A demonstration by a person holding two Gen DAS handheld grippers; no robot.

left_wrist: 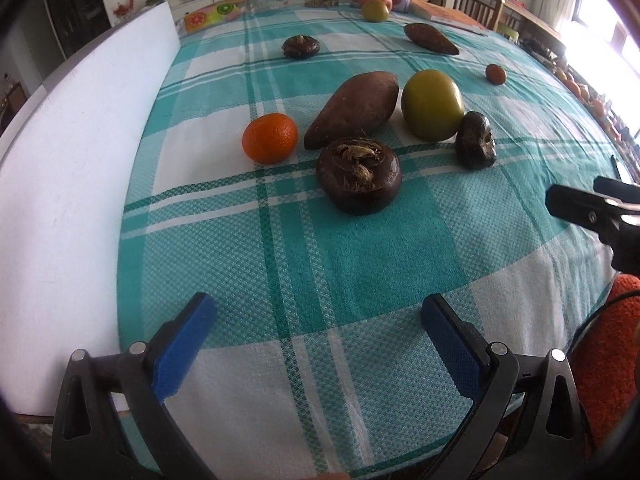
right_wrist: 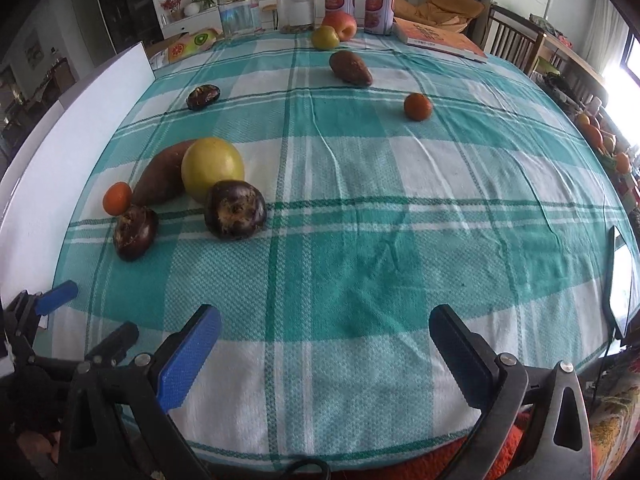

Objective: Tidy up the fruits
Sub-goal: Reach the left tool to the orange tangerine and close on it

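Fruits (left_wrist: 431, 105) scattered on teal plaid tablecloth (right_wrist: 360, 240).

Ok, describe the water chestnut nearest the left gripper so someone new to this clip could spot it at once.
On the teal-and-white checked tablecloth, find the near cluster around the big yellow-green fruit and the sweet potato. The water chestnut sits at its front edge. Unlike the second chestnut beside it, it lies flat, dried sprout facing up.

I'm seeing a woven, waffle-textured cloth (right_wrist: 360, 240) covering the tabletop, matt throughout. My left claw (left_wrist: 318, 316) is showing rough blue pads (left_wrist: 184, 344) on matt black plastic. The green fruit (left_wrist: 432, 104) beside the dull-skinned sweet potato (left_wrist: 354, 108) is looking smooth and waxy.
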